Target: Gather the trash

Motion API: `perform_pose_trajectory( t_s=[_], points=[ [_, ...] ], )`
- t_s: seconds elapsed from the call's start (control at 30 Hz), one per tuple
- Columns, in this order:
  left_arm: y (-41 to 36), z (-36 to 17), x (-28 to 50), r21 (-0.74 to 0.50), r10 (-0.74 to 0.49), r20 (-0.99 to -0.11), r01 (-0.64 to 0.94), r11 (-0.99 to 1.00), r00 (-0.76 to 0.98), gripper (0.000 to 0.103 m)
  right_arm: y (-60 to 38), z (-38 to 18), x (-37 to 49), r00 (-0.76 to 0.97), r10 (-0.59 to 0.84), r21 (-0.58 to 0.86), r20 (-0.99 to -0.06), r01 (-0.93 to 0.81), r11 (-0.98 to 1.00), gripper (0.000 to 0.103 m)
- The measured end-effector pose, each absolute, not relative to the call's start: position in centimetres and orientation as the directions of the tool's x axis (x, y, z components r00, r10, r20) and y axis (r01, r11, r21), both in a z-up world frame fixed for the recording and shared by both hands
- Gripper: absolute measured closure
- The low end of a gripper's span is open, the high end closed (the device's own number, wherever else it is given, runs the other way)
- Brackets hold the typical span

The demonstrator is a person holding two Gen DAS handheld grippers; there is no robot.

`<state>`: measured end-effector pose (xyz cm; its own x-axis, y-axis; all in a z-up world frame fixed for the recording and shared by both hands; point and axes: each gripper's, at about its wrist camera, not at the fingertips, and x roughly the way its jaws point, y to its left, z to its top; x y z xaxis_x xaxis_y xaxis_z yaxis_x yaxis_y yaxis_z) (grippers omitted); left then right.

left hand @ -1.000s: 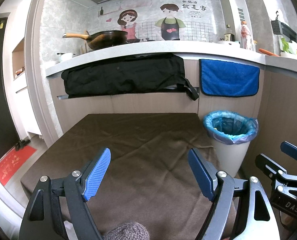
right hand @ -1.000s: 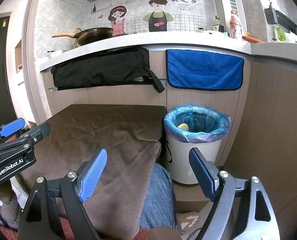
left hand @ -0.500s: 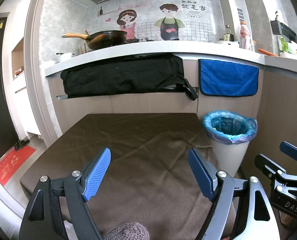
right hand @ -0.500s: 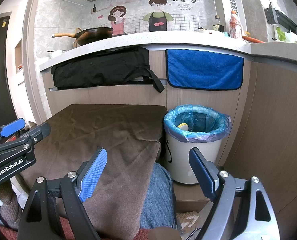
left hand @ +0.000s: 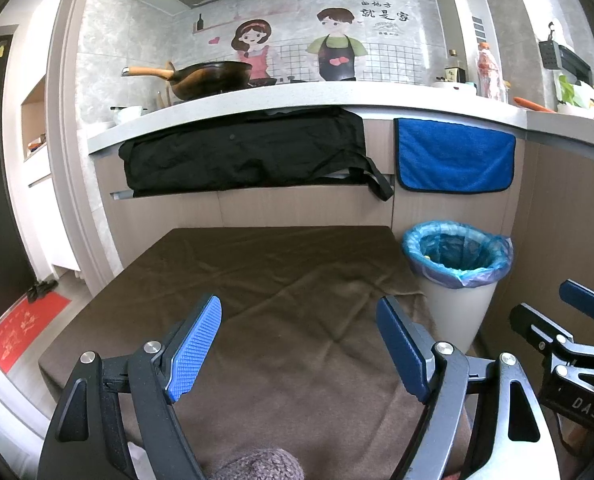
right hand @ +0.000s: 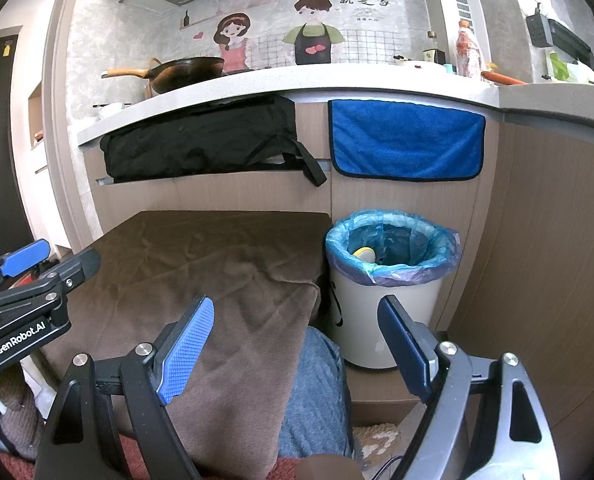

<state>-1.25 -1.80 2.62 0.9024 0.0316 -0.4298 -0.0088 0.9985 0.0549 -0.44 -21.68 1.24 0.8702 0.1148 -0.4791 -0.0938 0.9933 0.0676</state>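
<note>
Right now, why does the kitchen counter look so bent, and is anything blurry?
Left wrist view: fisheye lens bows the countertop; dark vignette fills the corners; everything looks sharp. Right wrist view: same bowing; daylight glares near the hanging rack; the trash bin stays crisp.

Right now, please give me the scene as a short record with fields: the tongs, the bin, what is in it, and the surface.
left tongs: open, holding nothing, above the brown cloth
right tongs: open, holding nothing, pointed between the cloth edge and the bin
bin: white trash bin with blue liner, upright on the floor right of the cloth-covered surface
bin contents: one yellow and white item near the left inner wall; the rest hidden
surface: brown cloth, wrinkled, no trash visible on it
</note>
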Motion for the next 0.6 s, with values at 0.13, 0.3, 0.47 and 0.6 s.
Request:
perform_pose_trajectory(
  t_s=[0.13,0.3,0.47,0.6],
  points=[
    [-2.00,2.61,-1.28,0.054,0.033,-0.433,-0.011,0.999,0.901,0.023,-21.84,1.26,-0.58,0.872,0.112,0.074,-0.477,-0.088,0.993,0.021],
    [-2.19,2.59,-1.25,0.054,0.029,-0.436,-0.007,0.999,0.899,0.023,-21.90,1.35,-0.70,0.874,0.108,0.076,-0.475,-0.081,0.994,0.021],
    [-2.40,2.48,-1.26,0.051,0.027,-0.442,-0.005,0.999,0.897,0.023,-21.94,1.37,-0.67,0.873,0.108,0.076,-0.475,-0.082,0.994,0.021],
    [-2.49,2.38,-1.19,0.049,0.025,-0.445,-0.004,0.999,0.895,0.023,-21.97,1.36,-0.63,0.872,0.109,0.076,-0.477,-0.082,0.994,0.021]
  ],
)
